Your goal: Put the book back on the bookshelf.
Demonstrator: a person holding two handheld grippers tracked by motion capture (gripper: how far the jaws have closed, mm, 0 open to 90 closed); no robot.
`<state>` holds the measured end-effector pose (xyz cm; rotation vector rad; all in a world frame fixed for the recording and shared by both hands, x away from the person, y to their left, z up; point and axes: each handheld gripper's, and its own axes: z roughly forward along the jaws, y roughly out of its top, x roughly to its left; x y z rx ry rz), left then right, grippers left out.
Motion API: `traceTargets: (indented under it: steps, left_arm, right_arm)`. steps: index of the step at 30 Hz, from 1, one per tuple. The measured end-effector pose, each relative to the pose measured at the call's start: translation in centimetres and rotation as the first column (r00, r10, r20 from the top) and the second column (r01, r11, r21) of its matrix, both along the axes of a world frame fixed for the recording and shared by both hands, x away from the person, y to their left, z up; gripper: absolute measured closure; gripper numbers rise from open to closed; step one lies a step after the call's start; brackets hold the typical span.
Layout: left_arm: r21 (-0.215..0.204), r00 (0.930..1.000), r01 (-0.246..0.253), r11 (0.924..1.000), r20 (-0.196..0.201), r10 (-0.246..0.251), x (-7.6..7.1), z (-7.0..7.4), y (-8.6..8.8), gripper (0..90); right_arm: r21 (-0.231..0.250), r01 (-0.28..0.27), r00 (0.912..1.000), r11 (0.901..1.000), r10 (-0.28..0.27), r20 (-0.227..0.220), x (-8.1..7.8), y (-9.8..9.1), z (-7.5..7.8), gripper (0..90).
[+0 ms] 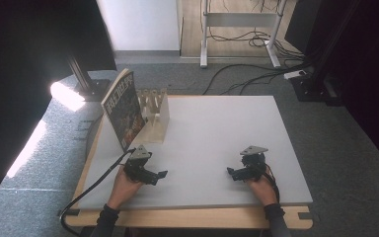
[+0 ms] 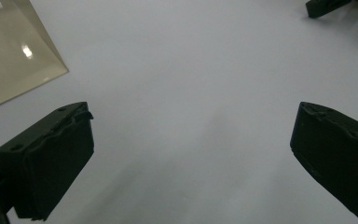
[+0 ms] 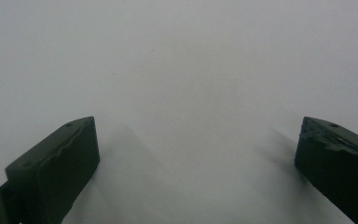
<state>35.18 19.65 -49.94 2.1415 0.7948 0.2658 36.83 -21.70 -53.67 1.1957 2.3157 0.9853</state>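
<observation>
Both hands rest low on the big white counter (image 1: 217, 143), left tool (image 1: 159, 174) and right tool (image 1: 231, 172) open wide, holding nothing. Far left, a colourful book (image 1: 123, 109) leans on a clear plastic rack (image 1: 156, 116); a bump could tip it

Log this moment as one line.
left gripper: open, empty, low over white tabletop | right gripper: open, empty | colourful-covered book: upright against pale slotted stand
</observation>
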Motion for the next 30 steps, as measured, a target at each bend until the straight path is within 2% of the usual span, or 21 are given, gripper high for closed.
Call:
traceTargets:
  steps: [5,6,9,14,18,19,30]
  left_arm:
    - [0.033,0.9999,0.005,0.9994,-0.017,-0.005,0.1,-1.0,-0.5,0.0]
    - [0.053,0.9998,0.005,0.9986,-0.020,-0.004,0.1,-1.4,-0.6,0.0]
    - [0.062,0.9996,0.006,0.9980,-0.028,-0.005,0.2,-1.7,-0.7,0.0]
    - [0.113,0.9975,0.006,0.9936,-0.070,0.002,0.5,-2.9,-1.1,0.0]
    - [0.137,0.9985,0.004,0.9905,-0.054,0.004,0.4,-2.9,-1.3,0.0]
    - [0.165,0.9992,0.004,0.9864,-0.040,0.002,0.2,-2.9,-1.6,0.0]
    - [0.164,0.9993,0.004,0.9865,-0.038,0.002,0.2,-3.0,-1.5,0.0]
  right_arm:
    - [0.000,0.000,1.0000,1.0000,0.000,0.000,0.0,0.0,0.0,0.0]
    - [0.000,0.000,1.0000,1.0000,0.000,0.000,0.0,0.0,0.0,0.0]
    - [0.000,0.000,1.0000,1.0000,0.000,0.000,0.0,0.0,0.0,0.0]
    - [0.000,0.000,1.0000,1.0000,0.000,0.000,0.0,0.0,0.0,0.0]
    - [0.000,0.000,1.0000,1.0000,0.000,0.000,0.0,0.0,0.0,0.0]
    - [-0.001,0.000,1.0000,1.0000,0.000,0.000,0.0,0.0,0.0,0.0]
    - [0.001,0.002,1.0000,1.0000,-0.002,-0.002,-0.1,0.0,0.0,0.0]
